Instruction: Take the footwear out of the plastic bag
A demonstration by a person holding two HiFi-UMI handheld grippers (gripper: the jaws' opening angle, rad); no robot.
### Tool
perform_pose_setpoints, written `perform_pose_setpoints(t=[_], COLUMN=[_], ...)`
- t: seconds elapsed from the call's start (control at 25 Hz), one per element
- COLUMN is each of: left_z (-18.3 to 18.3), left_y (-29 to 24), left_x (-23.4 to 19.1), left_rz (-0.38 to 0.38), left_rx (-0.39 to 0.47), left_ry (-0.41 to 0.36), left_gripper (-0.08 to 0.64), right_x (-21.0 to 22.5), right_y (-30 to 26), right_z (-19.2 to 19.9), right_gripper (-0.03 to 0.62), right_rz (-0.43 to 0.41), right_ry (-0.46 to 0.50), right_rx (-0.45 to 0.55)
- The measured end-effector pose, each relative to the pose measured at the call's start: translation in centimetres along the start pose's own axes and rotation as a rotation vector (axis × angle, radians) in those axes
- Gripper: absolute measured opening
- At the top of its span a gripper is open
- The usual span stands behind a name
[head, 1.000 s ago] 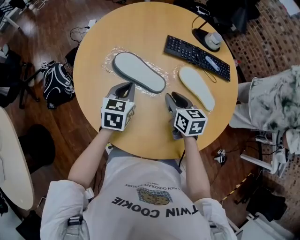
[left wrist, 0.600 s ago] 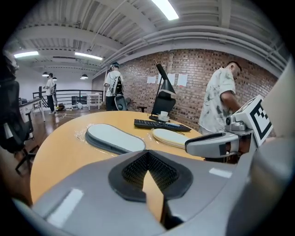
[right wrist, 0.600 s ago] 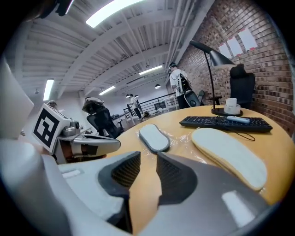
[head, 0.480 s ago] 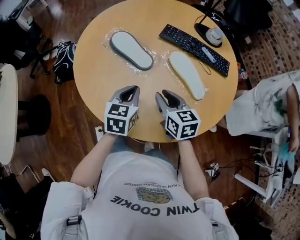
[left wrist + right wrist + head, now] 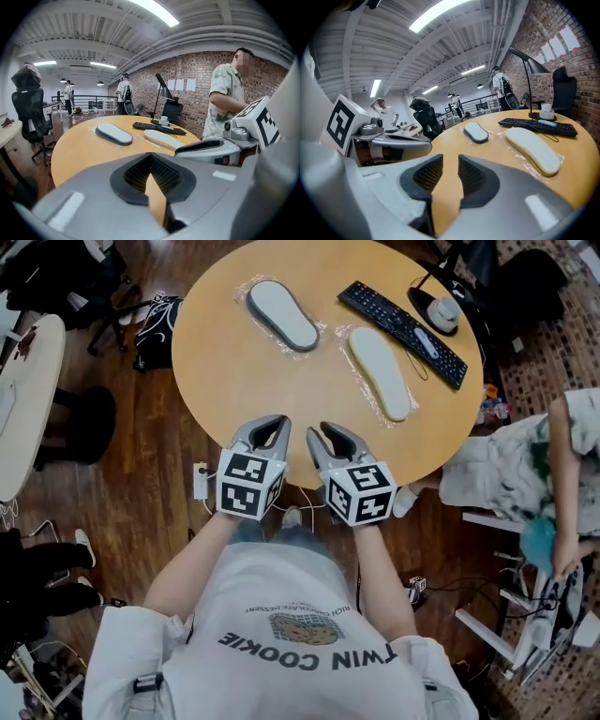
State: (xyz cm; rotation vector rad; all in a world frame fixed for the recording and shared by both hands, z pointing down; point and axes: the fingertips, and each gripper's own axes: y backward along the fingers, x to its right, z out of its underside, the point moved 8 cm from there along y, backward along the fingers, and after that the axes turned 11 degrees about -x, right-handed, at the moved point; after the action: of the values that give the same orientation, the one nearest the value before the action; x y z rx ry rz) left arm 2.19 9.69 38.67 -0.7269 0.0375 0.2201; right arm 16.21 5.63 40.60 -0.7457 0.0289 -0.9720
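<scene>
Pulled back to the near edge of the table (image 5: 244,381), the left gripper (image 5: 273,424) is closed on nothing, the right gripper (image 5: 323,431) part-open, empty. Far off lie the grey slipper (image 5: 281,313), left, and cream slipper (image 5: 380,371), right — each flat in a crinkly clear bag (image 5: 246,289). Likely light, bendy foam under slick film; pinch a sole's rim.
</scene>
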Motion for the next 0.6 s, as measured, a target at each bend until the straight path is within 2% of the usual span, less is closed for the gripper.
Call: perform_pose_setpoints(t=[0.24, 0.6], left_z=[2.6, 8.9], left_y=[4.1, 11.1], left_x=[1.1, 0.8], left_rz=[-0.018, -0.069], left_rx=[0.022, 0.070], left_ry=[0.069, 0.154], left_gripper=[0.005, 0.005], right_x=[-4.3, -13.5], right_y=[0.7, 1.9], right_z=[1.2, 4.1], right_gripper=[0.092, 0.083], right_rz=[-0.040, -0.057], right_ry=[0.029, 0.111], right_rx=[-0.011, -0.012])
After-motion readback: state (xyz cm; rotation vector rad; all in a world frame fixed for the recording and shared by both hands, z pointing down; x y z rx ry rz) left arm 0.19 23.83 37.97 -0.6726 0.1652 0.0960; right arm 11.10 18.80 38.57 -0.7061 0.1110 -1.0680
